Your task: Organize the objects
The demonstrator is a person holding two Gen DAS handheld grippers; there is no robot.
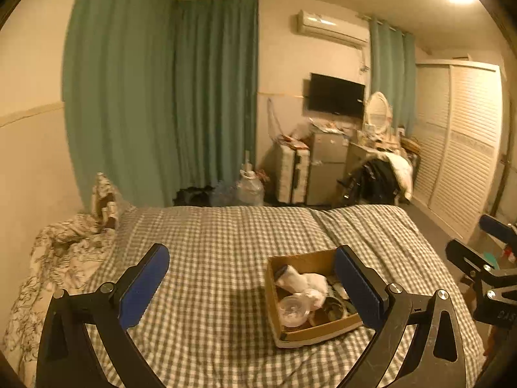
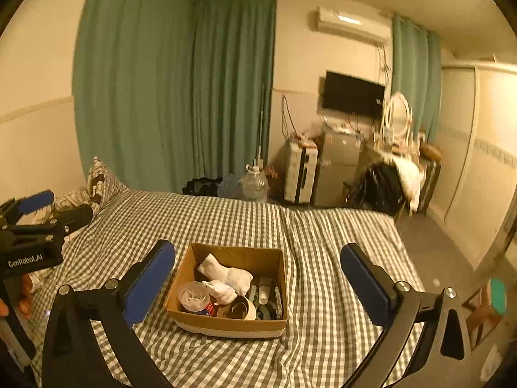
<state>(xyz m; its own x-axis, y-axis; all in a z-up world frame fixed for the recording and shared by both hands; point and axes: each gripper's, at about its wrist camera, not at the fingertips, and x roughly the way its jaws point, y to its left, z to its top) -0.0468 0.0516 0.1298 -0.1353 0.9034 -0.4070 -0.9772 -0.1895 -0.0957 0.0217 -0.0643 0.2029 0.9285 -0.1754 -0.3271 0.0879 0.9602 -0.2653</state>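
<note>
An open cardboard box (image 2: 181,271) sits on the checked bed (image 2: 245,223). It holds white socks (image 2: 226,273), a clear lidded cup (image 2: 194,296), a tape roll (image 2: 237,310) and small tubes (image 2: 264,292). The box also shows in the left wrist view (image 1: 320,329), with the cup (image 1: 293,309) and white cloth (image 1: 310,283) inside. My left gripper (image 1: 252,286) is open and empty, hovering above the bed just left of the box. My right gripper (image 2: 258,287) is open and empty, hovering over the box's near side.
A crumpled patterned quilt (image 1: 64,252) and pillow (image 1: 105,199) lie at the bed's left. Beyond the bed stand a water jug (image 2: 255,182), a suitcase (image 2: 300,174), a cabinet, a chair with clothes (image 2: 384,184) and a wardrobe (image 1: 462,148).
</note>
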